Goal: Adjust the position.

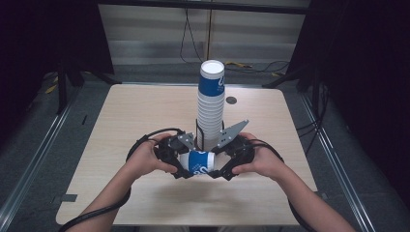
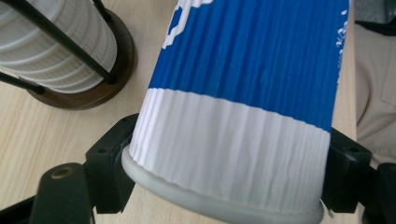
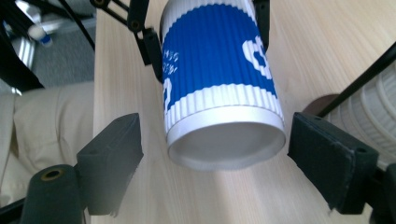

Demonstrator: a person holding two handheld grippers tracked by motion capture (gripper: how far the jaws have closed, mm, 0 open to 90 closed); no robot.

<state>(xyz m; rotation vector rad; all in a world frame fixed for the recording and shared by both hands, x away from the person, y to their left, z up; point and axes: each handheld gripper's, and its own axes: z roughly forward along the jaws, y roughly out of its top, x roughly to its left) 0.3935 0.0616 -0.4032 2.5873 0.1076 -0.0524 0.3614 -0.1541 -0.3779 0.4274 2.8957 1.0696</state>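
The cup (image 1: 200, 162) lies on its side above the table (image 1: 145, 116), long axis running level from one gripper to the other, directly in front of the stack (image 1: 211, 104). In the high view its rim end is toward the left gripper (image 1: 180, 166) and its base toward the right gripper (image 1: 218, 171); the base recess faces the camera in the right gripper view (image 3: 226, 144).

The left gripper is clamped on the cup: in its own view both pads press the white band just above the rolled rim (image 2: 219, 205). The right gripper stands apart, one jaw on either side of the base with clear gaps and no contact.

The stack of nested cups stands upright in a black wire holder on a dark round base (image 2: 100, 88), just behind the cup and close to both grippers. A small dark disc (image 1: 231, 100) lies on the table to the right of the stack, well behind the cup; what it is cannot be told.

The cup is paper with a ribbed sleeve, blue over most of its length with white lettering, and white bands at both ends. It appears undamaged.
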